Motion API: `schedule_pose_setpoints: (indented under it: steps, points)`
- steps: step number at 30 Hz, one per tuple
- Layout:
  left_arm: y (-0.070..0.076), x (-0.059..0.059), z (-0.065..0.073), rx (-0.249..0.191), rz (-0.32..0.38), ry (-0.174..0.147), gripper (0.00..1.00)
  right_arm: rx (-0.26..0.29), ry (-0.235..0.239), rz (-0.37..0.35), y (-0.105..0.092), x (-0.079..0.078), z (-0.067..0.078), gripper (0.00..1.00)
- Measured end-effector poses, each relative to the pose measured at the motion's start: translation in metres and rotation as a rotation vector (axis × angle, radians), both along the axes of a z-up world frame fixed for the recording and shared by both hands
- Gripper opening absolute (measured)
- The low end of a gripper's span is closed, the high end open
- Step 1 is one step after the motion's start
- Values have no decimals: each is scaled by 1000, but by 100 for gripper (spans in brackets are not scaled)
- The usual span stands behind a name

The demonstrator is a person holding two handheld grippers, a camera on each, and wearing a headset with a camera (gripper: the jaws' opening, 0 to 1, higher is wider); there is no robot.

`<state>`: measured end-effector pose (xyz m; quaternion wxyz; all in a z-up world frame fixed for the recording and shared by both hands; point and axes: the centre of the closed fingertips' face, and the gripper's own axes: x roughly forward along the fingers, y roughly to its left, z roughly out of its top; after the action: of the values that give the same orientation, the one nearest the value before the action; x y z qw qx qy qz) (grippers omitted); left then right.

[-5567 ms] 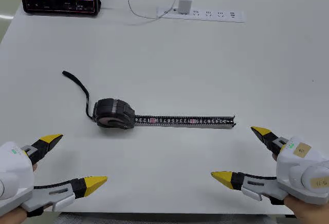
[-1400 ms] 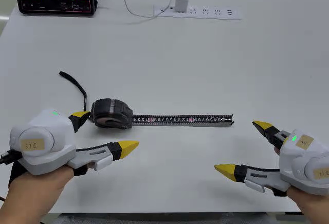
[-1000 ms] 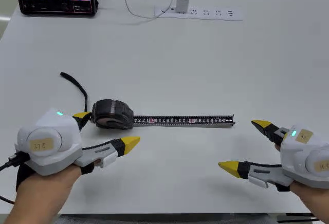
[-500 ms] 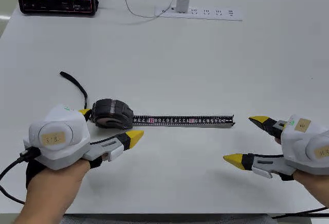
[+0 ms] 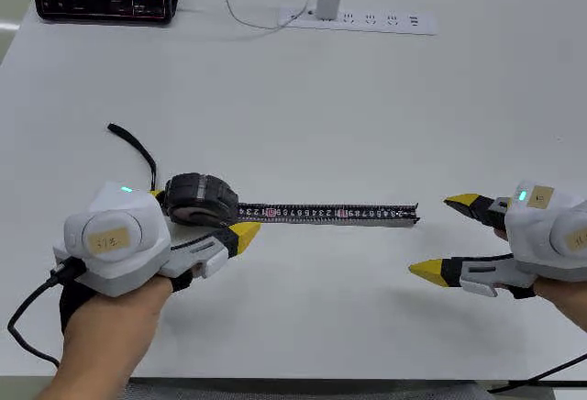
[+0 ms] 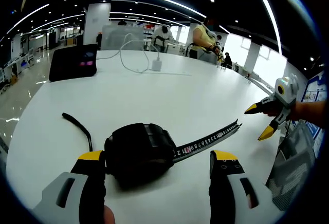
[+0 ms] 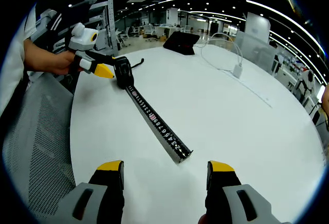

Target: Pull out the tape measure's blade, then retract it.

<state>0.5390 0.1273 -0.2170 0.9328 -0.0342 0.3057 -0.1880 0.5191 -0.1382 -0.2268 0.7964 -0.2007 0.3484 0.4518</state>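
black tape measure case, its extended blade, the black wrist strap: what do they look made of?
Black tape measure case: likely moulded plastic with a rubbery ribbed grip, matte, dull highlights.
Extended blade: probably thin painted steel, dark with pale printed numerals, lying straight.
Black wrist strap: looks like fabric or soft cord, limp and curved; weave too small to tell.

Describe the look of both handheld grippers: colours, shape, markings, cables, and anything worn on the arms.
The left gripper and right gripper each have a rounded white housing with a tan label and a small green light. Their jaws are black with yellow tips and pale grey side plates. A black cable trails from the left gripper. The forearms are bare of sleeves.
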Motion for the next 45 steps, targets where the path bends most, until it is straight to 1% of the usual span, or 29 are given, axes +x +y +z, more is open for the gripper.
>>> schedule_pose_setpoints:
  steps: [4,7,10,12,14,15,19,25,29,31,37,40,44,45]
  points:
    - [1,3,-2,7,18,2,80,-9,2,13,0,3,1,62]
    - [1,6,-4,4,34,5,80,-16,5,23,-1,4,1,62]
    - [2,8,-6,16,47,3,80,-27,4,35,-2,7,0,61]
    - [2,8,-6,15,56,4,79,-30,6,42,-2,8,0,61]
    - [3,10,-8,30,61,7,78,-35,9,51,-2,8,0,60]
    - [3,10,-9,36,59,9,78,-38,14,58,-2,9,0,59]
    - [5,12,-10,34,76,10,77,-46,24,77,-2,10,0,56]
    - [5,14,-11,42,97,12,76,-73,27,118,-3,15,-1,53]
    - [7,16,-11,44,112,13,74,-76,36,138,-1,17,-1,49]
    - [7,17,-11,34,126,15,74,-93,34,158,-1,19,-3,47]
    - [9,19,-12,43,149,18,71,-120,49,215,0,20,-9,41]
    - [10,20,-13,44,158,21,70,-142,58,245,0,20,-13,39]
    - [11,21,-12,42,178,19,69,-152,67,261,0,22,-15,37]
    - [11,21,-13,51,178,20,69,-157,69,268,0,22,-16,37]
